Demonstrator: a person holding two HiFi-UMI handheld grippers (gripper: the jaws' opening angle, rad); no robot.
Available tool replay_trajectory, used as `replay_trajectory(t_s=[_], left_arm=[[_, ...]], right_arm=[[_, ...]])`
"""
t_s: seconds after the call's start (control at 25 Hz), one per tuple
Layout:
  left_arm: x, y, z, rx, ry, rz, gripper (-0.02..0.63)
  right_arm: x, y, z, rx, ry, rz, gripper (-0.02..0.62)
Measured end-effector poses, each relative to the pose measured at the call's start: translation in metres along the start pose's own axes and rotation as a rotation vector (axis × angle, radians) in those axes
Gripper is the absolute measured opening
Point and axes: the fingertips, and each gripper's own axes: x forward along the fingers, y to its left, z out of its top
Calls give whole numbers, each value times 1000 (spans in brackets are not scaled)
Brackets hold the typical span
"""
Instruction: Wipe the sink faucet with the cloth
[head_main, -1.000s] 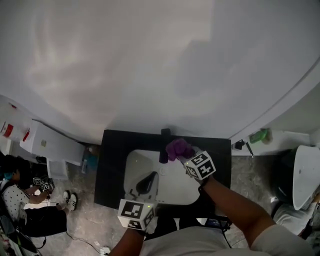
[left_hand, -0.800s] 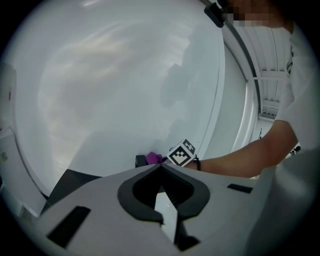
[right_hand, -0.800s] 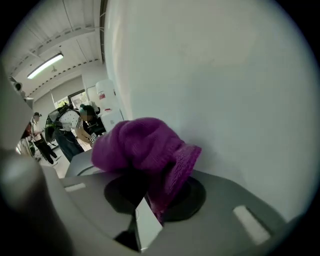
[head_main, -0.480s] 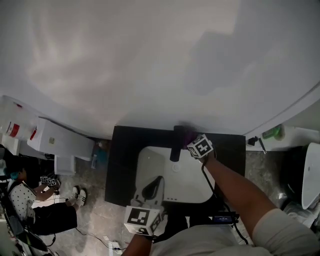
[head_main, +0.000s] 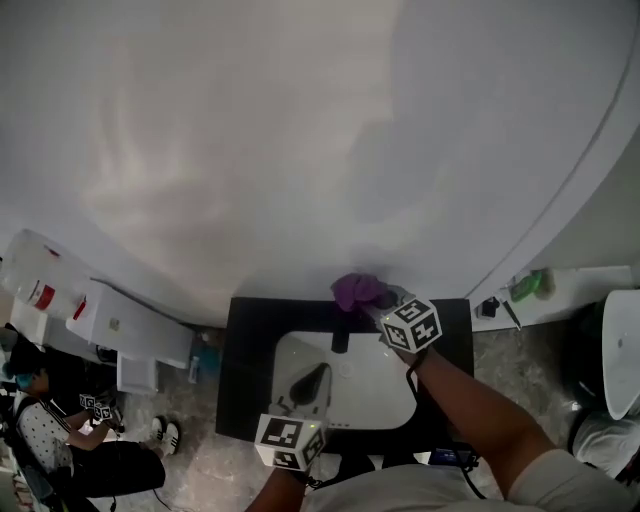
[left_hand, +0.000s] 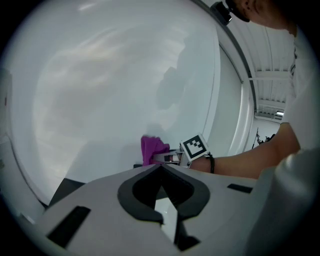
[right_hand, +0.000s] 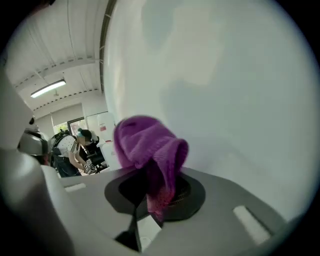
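A black faucet (head_main: 340, 339) stands at the back of a white sink (head_main: 385, 385) set in a black counter (head_main: 246, 360). My right gripper (head_main: 375, 303) is shut on a purple cloth (head_main: 357, 291), which is bunched at the faucet's back end, close to the wall. In the right gripper view the cloth (right_hand: 150, 145) hangs over and between the right gripper's (right_hand: 159, 197) jaws. My left gripper (head_main: 308, 385) hovers over the basin's front left, shut and holding nothing. From the left gripper (left_hand: 160, 169) view the cloth (left_hand: 151, 149) shows ahead, against the wall.
A pale wall rises right behind the counter. White boxes (head_main: 130, 325) stand on the floor to the left, with a seated person (head_main: 40, 440) beyond them. A white ledge at the right carries a green object (head_main: 530, 285).
The right gripper with the cloth has shifted from the faucet's right side to its back end near the wall. The left gripper has stayed over the basin's front. The head view has tilted.
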Motion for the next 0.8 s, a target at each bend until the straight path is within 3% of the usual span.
replay_trajectory(t_s=[0.12, 0.24, 0.48, 0.8], left_arm=[[-5, -24, 28, 42, -44, -35, 8], [-9, -32, 53, 66, -101, -35, 7], [-17, -49, 83, 95, -171, -42, 8], [-20, -58, 99, 104, -208, -36, 8]], right_arm=[[-57, 34, 60, -65, -101, 39, 63], [-108, 63, 92, -90, -146, 54, 64], [-171, 108, 97, -120, -192, 32, 63], [-187, 128, 94, -122, -221, 22, 63]])
